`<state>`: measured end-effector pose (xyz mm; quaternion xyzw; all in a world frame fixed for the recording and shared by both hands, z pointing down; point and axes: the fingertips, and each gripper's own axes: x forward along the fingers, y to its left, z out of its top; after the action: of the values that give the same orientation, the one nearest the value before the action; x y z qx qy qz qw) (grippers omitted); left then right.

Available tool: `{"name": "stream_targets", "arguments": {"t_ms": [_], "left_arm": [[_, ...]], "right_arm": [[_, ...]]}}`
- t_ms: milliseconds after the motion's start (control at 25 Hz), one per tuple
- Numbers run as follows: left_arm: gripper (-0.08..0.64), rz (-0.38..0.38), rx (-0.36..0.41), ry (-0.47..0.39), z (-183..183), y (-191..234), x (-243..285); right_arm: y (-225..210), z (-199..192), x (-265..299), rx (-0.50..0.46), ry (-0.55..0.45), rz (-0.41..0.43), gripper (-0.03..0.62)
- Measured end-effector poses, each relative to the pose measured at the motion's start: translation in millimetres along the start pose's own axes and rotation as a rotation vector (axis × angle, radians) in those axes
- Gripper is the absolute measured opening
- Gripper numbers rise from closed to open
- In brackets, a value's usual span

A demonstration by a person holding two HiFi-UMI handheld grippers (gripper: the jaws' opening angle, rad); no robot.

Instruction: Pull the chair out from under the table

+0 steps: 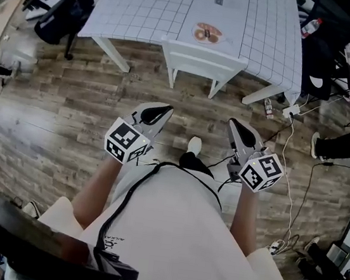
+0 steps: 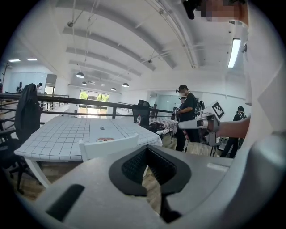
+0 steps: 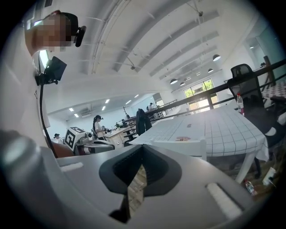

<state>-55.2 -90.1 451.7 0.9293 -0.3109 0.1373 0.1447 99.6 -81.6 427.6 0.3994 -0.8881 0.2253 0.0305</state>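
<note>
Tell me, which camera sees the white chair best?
The head view. It looks down on the white chair and shows its back and legs, pushed in under the table. The left gripper view catches only the backrest. The right gripper view also shows just that backrest.

The head view looks steeply down past the person's chest onto the wood floor (image 1: 55,127), with the white chair (image 1: 201,59) and checked desk (image 1: 148,4) well ahead. Both gripper views look nearly level at that same chair and desk. The left gripper view catches the right gripper (image 2: 181,125), and the right gripper view the left gripper (image 3: 109,144).
</note>
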Motion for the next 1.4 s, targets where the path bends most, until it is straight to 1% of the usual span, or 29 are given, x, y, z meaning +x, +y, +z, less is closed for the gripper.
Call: {"name": "stream_targets", "arguments": {"t_ms": [80, 160, 240, 360, 480, 600, 680, 880, 1080, 1280, 1400], "left_arm": [[0.006, 0.004, 0.002, 0.003, 9, -3, 23], [0.006, 0.023, 0.006, -0.003, 16, -7, 40], [0.006, 0.063, 0.01, -0.011, 24, -6, 53], [0.006, 0.122, 0.003, -0.012, 43, 11, 77], [0.006, 0.154, -0.002, -0.009, 51, 18, 96], [0.006, 0.178, -0.005, 0.006, 51, 20, 106], [0.006, 0.187, -0.008, 0.017, 51, 21, 110], [0.006, 0.195, -0.005, 0.02, 53, 26, 120], [0.006, 0.186, -0.009, 0.016, 53, 35, 119], [0.006, 0.161, -0.002, 0.028, 49, 56, 110], [0.006, 0.142, 0.042, 0.054, 45, 74, 107]], "right_arm": [[-24, 8, -1, -0.005, 0.002, 0.006, 0.005], [-44, 14, -6, -0.007, 0.0, 0.017, 0.005], [-63, 20, -10, 0.005, -0.006, 0.037, 0.005], [-96, 35, -4, 0.014, 0.003, 0.07, 0.005], [-122, 41, 0, -0.024, 0.026, 0.092, 0.005], [-137, 44, 4, -0.048, 0.04, 0.112, 0.005], [-143, 49, 8, -0.042, 0.037, 0.129, 0.005], [-151, 52, 18, 0.008, 0.012, 0.16, 0.005], [-144, 45, 35, -0.021, 0.05, 0.166, 0.005], [-134, 55, 54, -0.015, 0.027, 0.134, 0.005], [-132, 56, 68, -0.03, 0.041, 0.096, 0.005]]}}
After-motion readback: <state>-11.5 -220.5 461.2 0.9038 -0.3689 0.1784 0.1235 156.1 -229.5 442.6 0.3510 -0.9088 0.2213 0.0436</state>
